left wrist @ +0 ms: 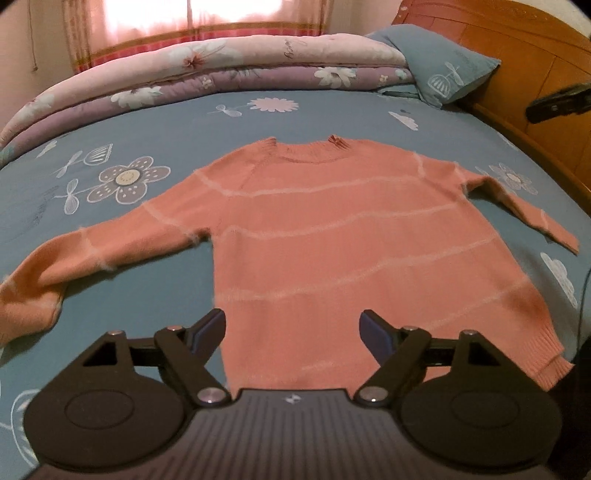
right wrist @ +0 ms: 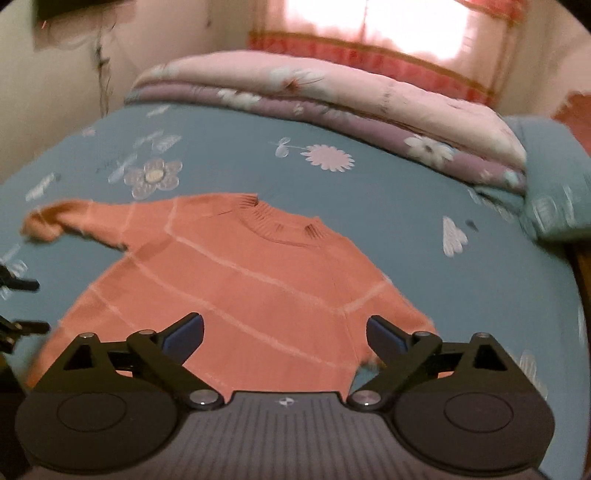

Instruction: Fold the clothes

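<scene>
On the bed (left wrist: 332,110), spread flat and face up, we logged one salmon-pink sweater (left wrist: 332,236) with thin pale stripes, ribbed collar toward the folded quilt (left wrist: 221,66), hem toward us, both sleeves angled outward and lying on the blue flower-print sheet. We recorded the left hand-held gripper (left wrist: 293,330) above the hem, its jaws spread wide and nothing between them. We recorded the right hand-held gripper (right wrist: 286,332) over the sweater's lower body, its jaws likewise spread and empty; that view was blurred. Beyond the garment we noted a pink and lilac quilt along the far edge, a blue pillow (left wrist: 447,70) against the wooden headboard (left wrist: 535,55), and a lit pink curtain (left wrist: 207,22) behind.
</scene>
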### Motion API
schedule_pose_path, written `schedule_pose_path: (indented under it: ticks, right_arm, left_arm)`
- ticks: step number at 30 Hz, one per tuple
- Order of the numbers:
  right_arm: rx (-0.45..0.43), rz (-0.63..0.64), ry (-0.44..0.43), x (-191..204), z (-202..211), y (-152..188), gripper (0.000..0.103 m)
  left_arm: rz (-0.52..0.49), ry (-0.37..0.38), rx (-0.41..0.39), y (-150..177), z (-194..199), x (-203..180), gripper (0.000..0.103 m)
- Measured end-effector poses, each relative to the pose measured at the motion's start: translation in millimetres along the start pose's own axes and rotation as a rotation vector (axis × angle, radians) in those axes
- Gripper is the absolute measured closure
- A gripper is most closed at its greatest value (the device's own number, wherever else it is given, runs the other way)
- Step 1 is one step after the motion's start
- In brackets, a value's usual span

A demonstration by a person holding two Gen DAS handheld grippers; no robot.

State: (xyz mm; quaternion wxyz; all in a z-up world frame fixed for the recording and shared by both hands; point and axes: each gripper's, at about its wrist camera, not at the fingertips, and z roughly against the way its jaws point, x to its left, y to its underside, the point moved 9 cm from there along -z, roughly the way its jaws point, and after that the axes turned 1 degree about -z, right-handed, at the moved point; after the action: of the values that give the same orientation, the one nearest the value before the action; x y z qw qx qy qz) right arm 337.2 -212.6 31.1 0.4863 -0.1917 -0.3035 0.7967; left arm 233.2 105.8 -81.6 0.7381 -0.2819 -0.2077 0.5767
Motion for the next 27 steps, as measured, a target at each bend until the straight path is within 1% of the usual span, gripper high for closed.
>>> schedule_pose_path:
  ticks: [3,7,8,11,14,15,17,18,19,21,23,25,27]
  right_arm:
    - [-0.004,-0.084,0.001,-4,13,29,0.004]
    - [0.0,-0.169,-0.005,0,20,73,0.003]
    - [-0.006,-0.184,-0.01,4,23,83,0.001]
    - [-0.019,-0.225,-0.045,19,24,115,0.0]
    - [-0.028,-0.308,-0.12,39,14,147,0.0]
    - [-0.025,-0.332,-0.142,46,10,157,0.0]
    - [0.002,-0.349,-0.149,59,-5,175,0.0]
    - [0.016,-0.348,-0.138,65,-12,185,0.0]
    - [0.031,-0.333,-0.11,70,-18,193,0.0]
    - [0.055,-0.263,-0.031,79,-30,207,0.0]
    - [0.078,-0.185,0.046,88,-40,220,0.0]
    - [0.098,-0.143,0.071,94,-49,230,0.0]
    - [0.129,-0.146,0.065,95,-58,241,0.0]
  left_arm:
    - [-0.012,0.01,0.003,8,8,-12,0.023]
    - [-0.033,0.011,0.006,20,19,-27,0.023]
    - [-0.037,0.011,0.007,24,22,-31,0.023]
    - [-0.034,0.026,0.02,38,29,-40,0.022]
    - [-0.014,0.05,0.042,55,32,-50,0.022]
    - [-0.009,0.058,0.054,61,31,-53,0.022]
    - [-0.004,0.061,0.084,75,29,-59,0.022]
    - [-0.003,0.06,0.1,82,27,-61,0.022]
    - [-0.005,0.055,0.116,89,26,-64,0.022]
    - [-0.008,0.048,0.148,101,22,-67,0.022]
    - [-0.001,0.042,0.162,109,19,-68,0.022]
    - [0.007,0.037,0.175,117,16,-69,0.022]
    - [0.033,0.042,0.177,121,13,-70,0.022]
